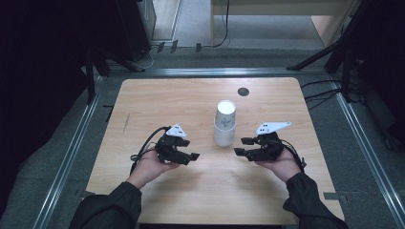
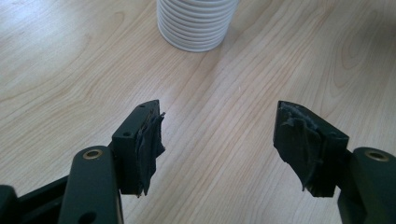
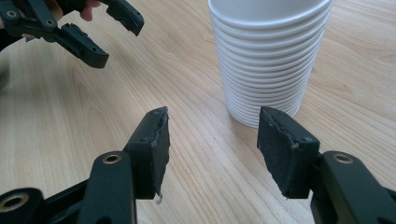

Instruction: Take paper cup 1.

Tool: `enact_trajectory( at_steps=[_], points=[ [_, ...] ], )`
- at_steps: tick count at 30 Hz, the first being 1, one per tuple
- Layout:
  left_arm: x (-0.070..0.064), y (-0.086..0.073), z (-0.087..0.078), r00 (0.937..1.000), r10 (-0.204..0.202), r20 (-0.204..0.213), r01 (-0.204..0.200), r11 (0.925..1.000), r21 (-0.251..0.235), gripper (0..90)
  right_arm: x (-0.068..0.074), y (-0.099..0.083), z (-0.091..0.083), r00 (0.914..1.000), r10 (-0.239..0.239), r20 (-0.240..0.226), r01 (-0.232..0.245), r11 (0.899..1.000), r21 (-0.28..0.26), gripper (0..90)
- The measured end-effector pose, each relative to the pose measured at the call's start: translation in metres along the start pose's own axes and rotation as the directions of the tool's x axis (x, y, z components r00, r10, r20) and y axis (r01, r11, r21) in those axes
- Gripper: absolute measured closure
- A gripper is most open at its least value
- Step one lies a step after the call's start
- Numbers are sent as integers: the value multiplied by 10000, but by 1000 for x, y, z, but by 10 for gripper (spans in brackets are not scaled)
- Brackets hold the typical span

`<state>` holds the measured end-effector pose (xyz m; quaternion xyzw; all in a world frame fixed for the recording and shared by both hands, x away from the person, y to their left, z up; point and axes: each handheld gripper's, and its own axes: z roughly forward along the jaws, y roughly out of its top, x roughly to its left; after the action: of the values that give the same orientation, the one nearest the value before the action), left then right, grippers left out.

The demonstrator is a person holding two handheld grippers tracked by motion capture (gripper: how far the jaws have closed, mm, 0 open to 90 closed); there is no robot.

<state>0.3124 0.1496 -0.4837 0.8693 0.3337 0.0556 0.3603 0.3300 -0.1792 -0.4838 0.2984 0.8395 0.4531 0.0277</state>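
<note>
While nothing is yet gripped, the fingers (image 2: 149,149) of the left gripper (image 1: 187,153) are seen spread wide over bare wood in the left gripper view, their torn dark pads facing each other across an empty gap. The fingers (image 3: 154,149) of the right gripper (image 1: 244,147) are likewise held apart and empty, and in the right gripper view the stack of white paper cups (image 3: 268,56) is seen just beyond them, slightly to one side of the gap rather than between them.

Further out, the stack of white paper cups (image 1: 225,122) is found standing upright near the middle of the light wooden worktop (image 1: 157,100), between the two grippers and a little farther from the person. Each gripper is held low by a hand (image 1: 152,164) in a dark sleeve, with the fingers pointed inward toward the stack. A small dark round disc (image 1: 243,91) is set in the worktop behind the cups, well apart from them.

Several risks are judged likely from here. The stack is tall and light, so it could be tipped if it is struck by one finger before the other is in place. The thin walls could be crushed by too hard a squeeze. If a single cup is to be lifted off, several nested cups may be drawn up together unless the lower ones are steadied. Grip could also be weakened by the frayed pads.
</note>
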Motion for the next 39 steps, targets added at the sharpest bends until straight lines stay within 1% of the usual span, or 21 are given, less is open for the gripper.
enact_trajectory(
  at_steps=[8, 15, 20, 22, 23, 24, 25, 26, 28, 30, 31, 33, 34, 37, 39],
  points=[
    [0, 1, 1, 10000, -10, 34, 9, 10000, 67, 324, -1, -1, 0, 10000, 55, -33, -54, 10000, 62, 440],
    [1, 1, 1, 9998, -55, 173, 53, 9999, 102, 313, -2, -1, -1, 10000, 61, -56, -60, 9998, 163, 440],
    [1, 0, -1, 9996, -105, 254, 103, 9999, 95, 310, 0, -1, -3, 9999, -138, -95, 140, 9996, 225, 431],
    [1, -1, -1, 9993, -28, 369, 25, 10000, 82, 310, 0, -2, -5, 9994, -272, -211, 278, 9993, 254, 417],
    [1, -1, -2, 9990, 39, 450, -46, 9999, 153, 310, -1, -2, -6, 9991, -363, -219, 369, 9990, 262, 417],
    [1, -1, -2, 9989, 54, 457, -61, 9999, 162, 310, -2, -1, -7, 9990, -385, -238, 391, 9989, 260, 417],
    [1, 0, -3, 9985, 64, 552, -69, 9999, 102, 310, -3, 0, -9, 9991, -364, -224, 370, 9990, 251, 417],
    [1, 0, -4, 9979, 65, 648, -73, 9999, 118, 310, -5, 3, -12, 9991, -388, -190, 393, 9989, 262, 417],
    [1, 0, -4, 9976, 107, 677, -114, 9999, 96, 310, -7, 10, -18, 9989, -429, -194, 434, 9987, 251, 417],
    [1, 0, -4, 9971, 149, 746, -162, 9997, 174, 309, -9, 16, -23, 9980, -583, -256, 592, 9976, 348, 416],
    [0, 0, -4, 9969, 164, 769, -182, 9996, 223, 305, -10, 20, -27, 9960, -771, -443, 790, 9959, 436, 411],
    [-2, 0, -2, 9969, 240, 755, -259, 9993, 252, 291, -13, 29, -32, 9916, -1120, -641, 1163, 9909, 682, 408],
    [-4, 0, -2, 9968, 286, 746, -309, 9991, 286, 288, -15, 33, -34, 9902, -1207, -709, 1266, 9882, 861, 405],
    [-5, 0, -5, 9947, 395, 950, -416, 9989, 200, 282, -18, 48, -39, 9880, -1438, -573, 1500, 9807, 1254, 398],
    [-4, 0, -8, 9929, 387, 1125, -399, 9992, 86, 292, -18, 59, -43, 9861, -1595, -465, 1645, 9768, 1371, 390]
  ],
)
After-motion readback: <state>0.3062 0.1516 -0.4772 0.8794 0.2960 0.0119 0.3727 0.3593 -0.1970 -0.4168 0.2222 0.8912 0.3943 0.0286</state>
